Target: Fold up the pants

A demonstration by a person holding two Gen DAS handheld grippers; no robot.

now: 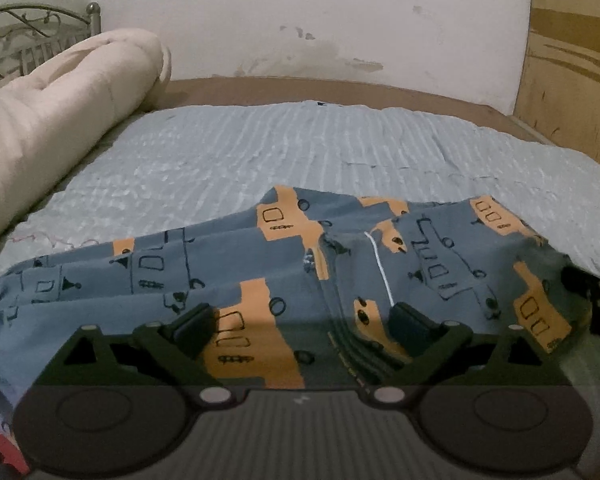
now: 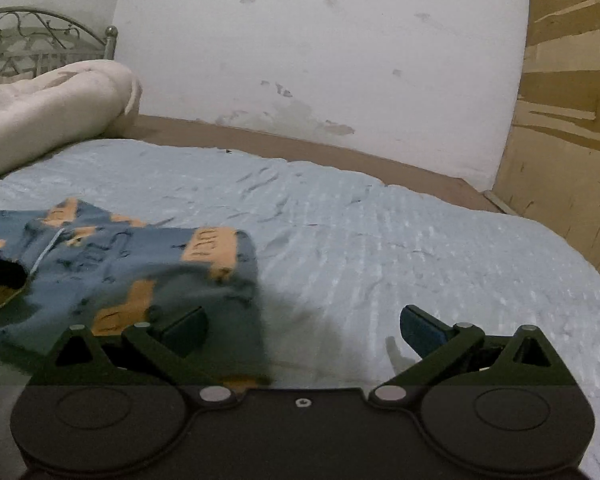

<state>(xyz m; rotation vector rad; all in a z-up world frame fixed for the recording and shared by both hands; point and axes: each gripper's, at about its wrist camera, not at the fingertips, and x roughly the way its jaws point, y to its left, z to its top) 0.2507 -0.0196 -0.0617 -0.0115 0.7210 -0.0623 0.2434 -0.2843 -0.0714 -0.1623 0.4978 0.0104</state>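
Blue-grey cotton pants with an orange vehicle print [image 1: 284, 264] lie spread on the pale blue textured bedcover [image 1: 260, 152], at the near edge of the bed. A rolled cream quilt [image 1: 60, 96] sits far left against the metal headboard, well apart from the garment.

Left gripper [image 1: 302, 324]: jaws spread wide, nothing pinched. It hovers directly over the cloth near the centre seam, where a thin white drawstring [image 1: 382, 268] trails. From this view the fabric runs away to the left in long wrinkled folds, so the long axis of the pants appears to lie left–right across the bed, legs to the left and the seam and drawstring end under this gripper.

Right gripper [image 2: 304, 328]: jaws also spread, holding nothing. Its left finger [image 2: 186, 326] sits over the right-hand edge of the pants [image 2: 140, 272]; its right finger [image 2: 422, 330] is over bare bedcover [image 2: 420, 240]. So the garment's right end stops between these fingers and everything else lies to this gripper's left.

Judgement: both grippers sit at the same end. The left is over the body of the cloth, the right at its corner. A fold along the long axis likely needs the right gripper to shift slightly left to catch the edge. The far leg ends are out of view.
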